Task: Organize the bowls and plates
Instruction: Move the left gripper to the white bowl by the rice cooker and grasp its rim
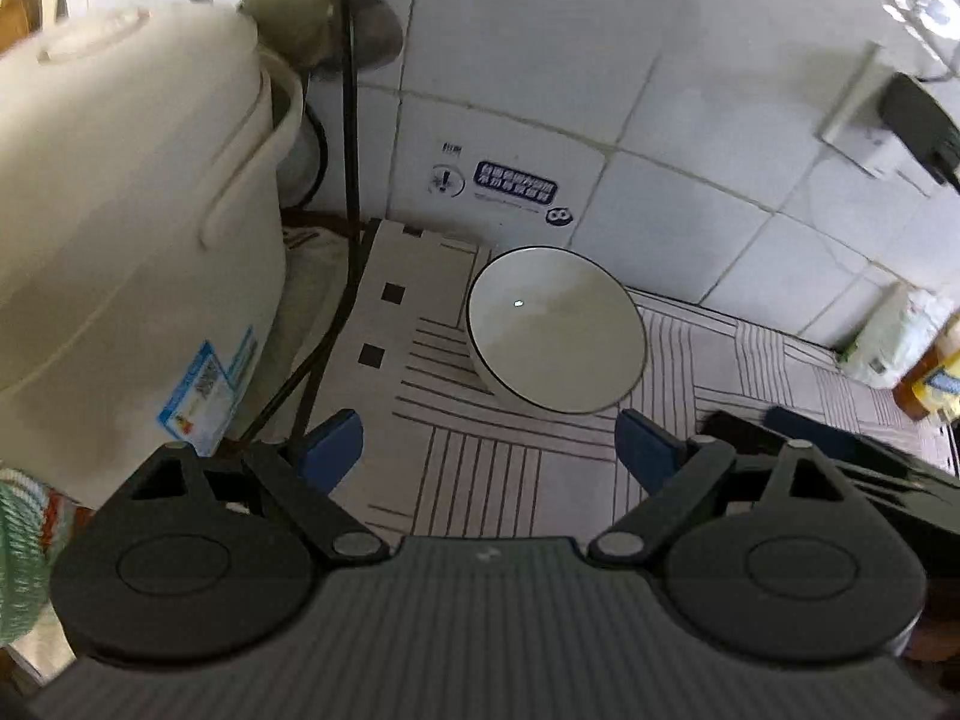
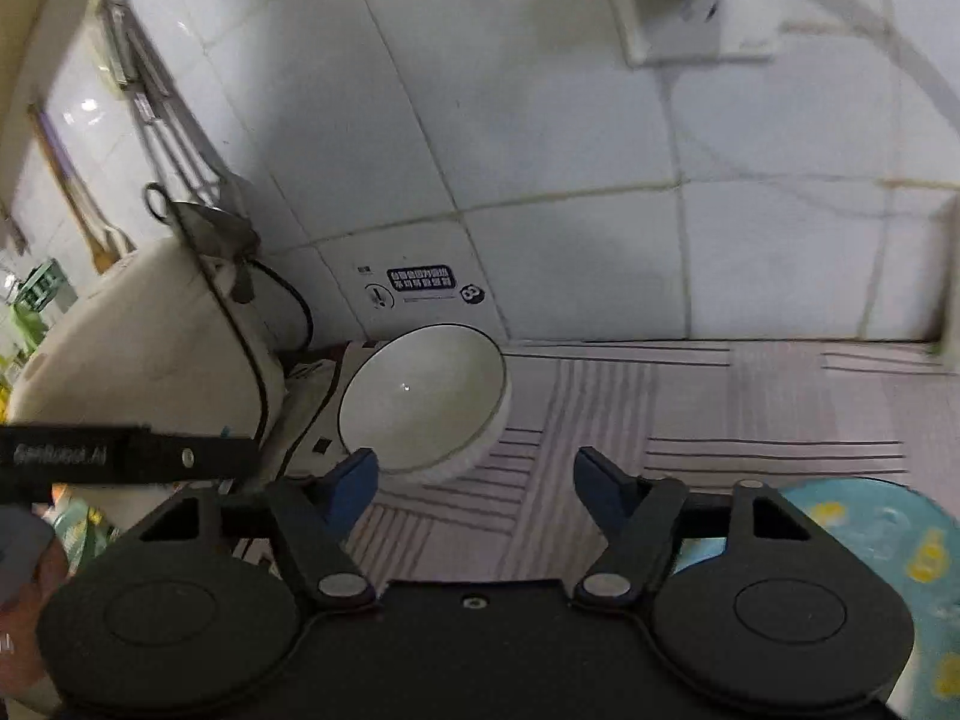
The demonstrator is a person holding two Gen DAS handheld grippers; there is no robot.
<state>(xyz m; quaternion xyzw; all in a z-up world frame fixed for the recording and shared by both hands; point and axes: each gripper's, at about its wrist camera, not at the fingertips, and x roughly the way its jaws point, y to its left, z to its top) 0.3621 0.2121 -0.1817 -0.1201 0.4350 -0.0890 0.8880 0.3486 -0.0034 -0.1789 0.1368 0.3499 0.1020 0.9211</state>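
A white bowl (image 1: 555, 330) with a thin dark rim stands on the striped mat close to the tiled wall; the right wrist view shows the same bowl (image 2: 423, 399) left of centre. My left gripper (image 1: 489, 444) is open, its blue pads wide apart, just short of the bowl with nothing between them. My right gripper (image 2: 474, 480) is open too and holds nothing; its left pad sits near the bowl's front rim. A light blue plate (image 2: 888, 540) with yellow marks lies at the lower right, partly hidden behind the right gripper's body.
A big cream rice cooker (image 1: 126, 228) with black cords stands left of the bowl. The tiled wall (image 1: 600, 90) runs right behind, with a socket and plug (image 1: 900, 114). Bottles and packets (image 1: 918, 354) crowd the far right. The left gripper's body (image 2: 120, 456) reaches in from the left.
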